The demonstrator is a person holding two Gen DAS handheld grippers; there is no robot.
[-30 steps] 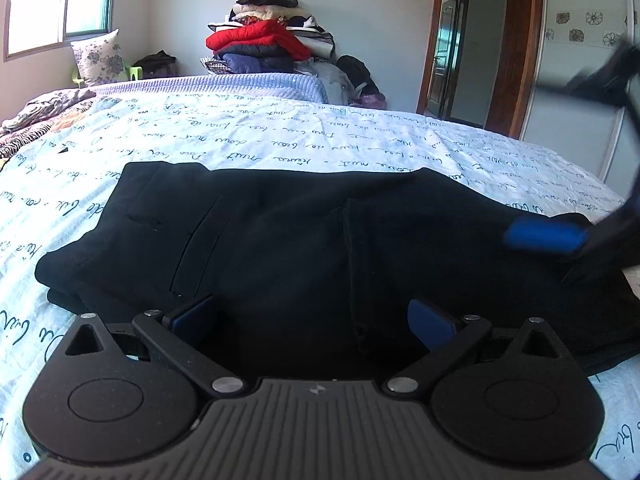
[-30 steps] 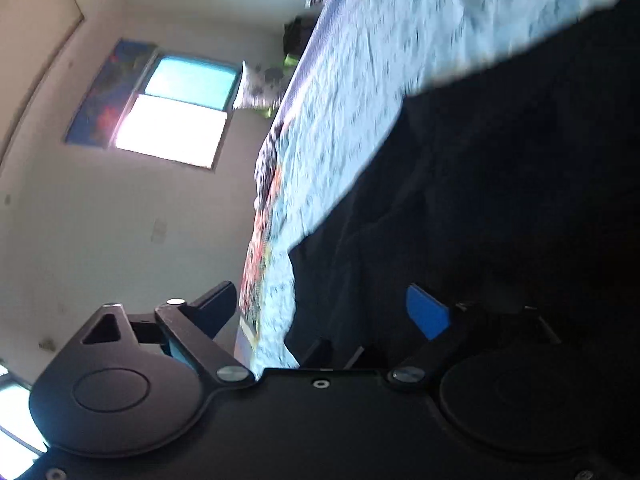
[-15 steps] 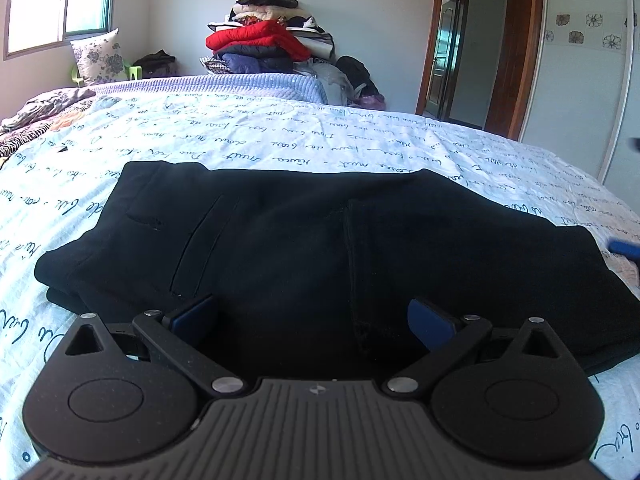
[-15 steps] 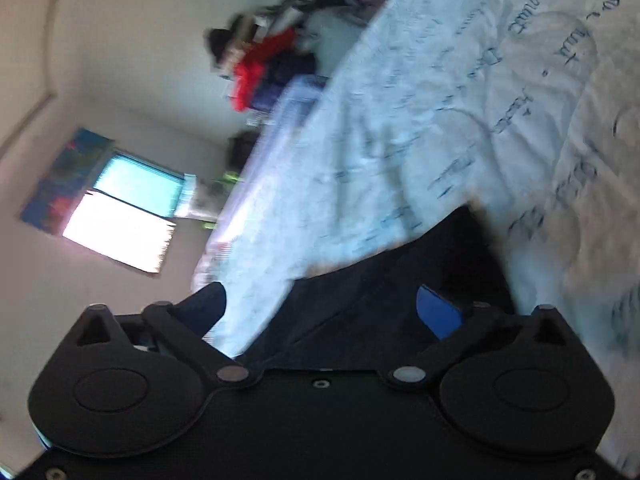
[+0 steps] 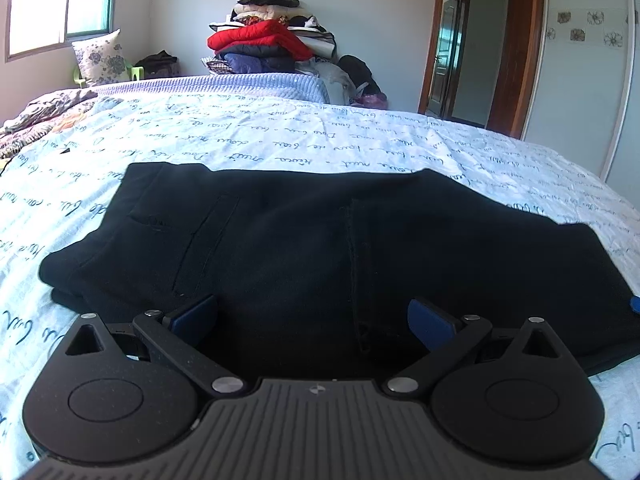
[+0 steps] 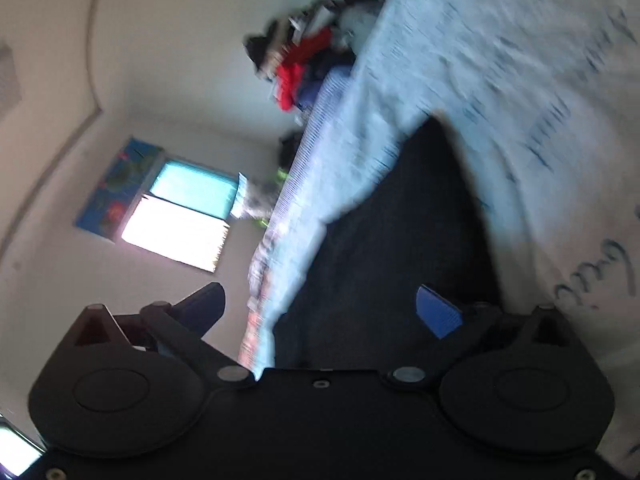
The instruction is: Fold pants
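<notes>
Here we have the black pants (image 5: 320,248) lying part-folded on the script-printed bedsheet (image 5: 320,140), spread just ahead of the left gripper (image 5: 312,316). Its fingers (image 5: 192,314) stand wide apart over the near hem with nothing between the pads. The right gripper (image 6: 320,312) is rolled sideways at the cloth's end, jaws wide but closing; dark fabric shows between the fingers, and the pads do not yet press on it. The view is blurred, so contact stays uncertain. We judge the step to be taking hold of the end for another fold. Next move calls for pinching all layers together, then carrying them across evenly.
</notes>
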